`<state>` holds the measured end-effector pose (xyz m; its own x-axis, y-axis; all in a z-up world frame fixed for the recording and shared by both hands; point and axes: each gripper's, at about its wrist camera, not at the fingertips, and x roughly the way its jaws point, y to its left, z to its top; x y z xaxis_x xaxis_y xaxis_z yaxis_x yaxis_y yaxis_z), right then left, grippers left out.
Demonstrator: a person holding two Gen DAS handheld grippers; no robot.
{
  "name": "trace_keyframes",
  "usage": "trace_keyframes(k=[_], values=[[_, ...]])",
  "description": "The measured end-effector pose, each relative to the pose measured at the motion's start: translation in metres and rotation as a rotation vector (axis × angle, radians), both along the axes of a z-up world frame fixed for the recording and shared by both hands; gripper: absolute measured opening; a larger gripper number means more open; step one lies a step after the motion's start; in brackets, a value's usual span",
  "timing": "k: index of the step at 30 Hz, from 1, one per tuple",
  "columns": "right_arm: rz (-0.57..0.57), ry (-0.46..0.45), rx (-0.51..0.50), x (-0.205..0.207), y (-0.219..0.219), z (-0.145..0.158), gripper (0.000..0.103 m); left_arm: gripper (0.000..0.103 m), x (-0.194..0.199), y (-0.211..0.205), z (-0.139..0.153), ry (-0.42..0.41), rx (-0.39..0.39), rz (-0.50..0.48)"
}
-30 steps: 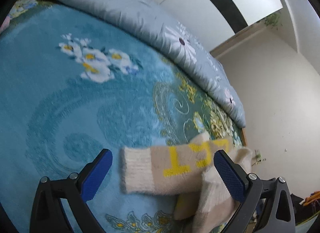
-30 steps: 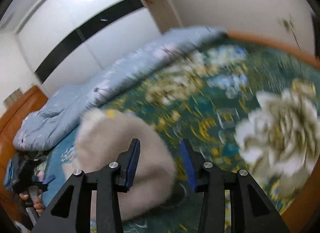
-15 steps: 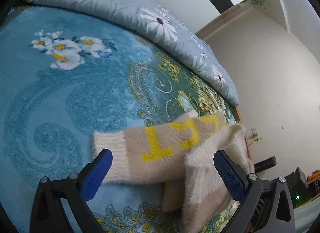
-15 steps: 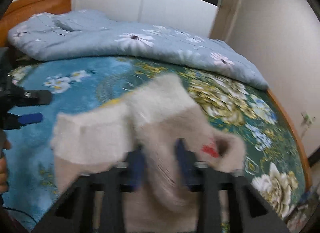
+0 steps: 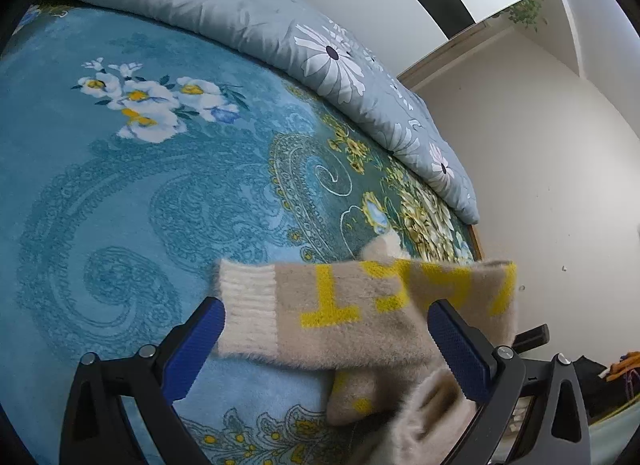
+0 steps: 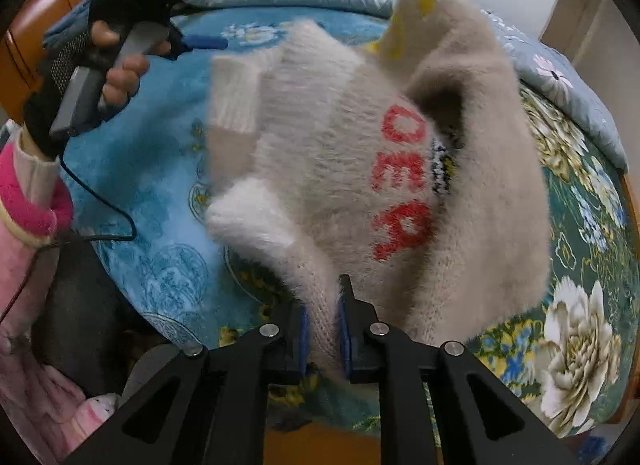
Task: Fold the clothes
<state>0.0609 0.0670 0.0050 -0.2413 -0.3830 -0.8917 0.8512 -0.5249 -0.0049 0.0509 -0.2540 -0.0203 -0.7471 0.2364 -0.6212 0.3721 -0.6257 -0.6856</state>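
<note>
The right gripper (image 6: 323, 325) is clamped on a fold of the cream sweater (image 6: 340, 169), its jaws easing open slightly, lifting it over the blue bedspread (image 6: 160, 169). The left gripper (image 5: 324, 345) stands wide apart, empty; the sleeve (image 5: 352, 313) runs crosswise just beyond, perhaps above, its fingertips.

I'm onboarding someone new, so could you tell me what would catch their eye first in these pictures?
The fluffy beige sweater with red letters fills the right wrist view, a fold of it pinched in the right gripper, whose jaws are just easing open. Its sleeve with yellow letters lies across the blue floral bedspread between the left gripper's wide-open fingers.
</note>
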Motion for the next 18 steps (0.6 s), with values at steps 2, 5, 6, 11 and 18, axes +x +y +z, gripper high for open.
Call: trace_keyframes(k=[2,5,6,11,18], values=[[-0.019,0.008,-0.108,-0.006,0.006,0.023,0.026,0.103,-0.001,0.001,0.000,-0.002,-0.004,-0.006],[-0.050,0.071,-0.214,-0.024,0.004,0.055,0.045,0.103,-0.002,0.003,0.000,-0.005,-0.006,-0.015],[-0.074,0.090,-0.244,-0.034,0.002,0.065,0.048,0.103,-0.002,0.003,0.000,-0.005,-0.006,-0.016],[-0.292,0.142,-0.316,-0.114,-0.012,0.088,0.058,0.103,0.001,0.000,0.000,-0.002,0.001,-0.005],[-0.428,-0.044,-0.082,-0.208,-0.058,0.034,0.060,0.103,0.001,-0.006,-0.002,-0.002,0.017,0.001]])
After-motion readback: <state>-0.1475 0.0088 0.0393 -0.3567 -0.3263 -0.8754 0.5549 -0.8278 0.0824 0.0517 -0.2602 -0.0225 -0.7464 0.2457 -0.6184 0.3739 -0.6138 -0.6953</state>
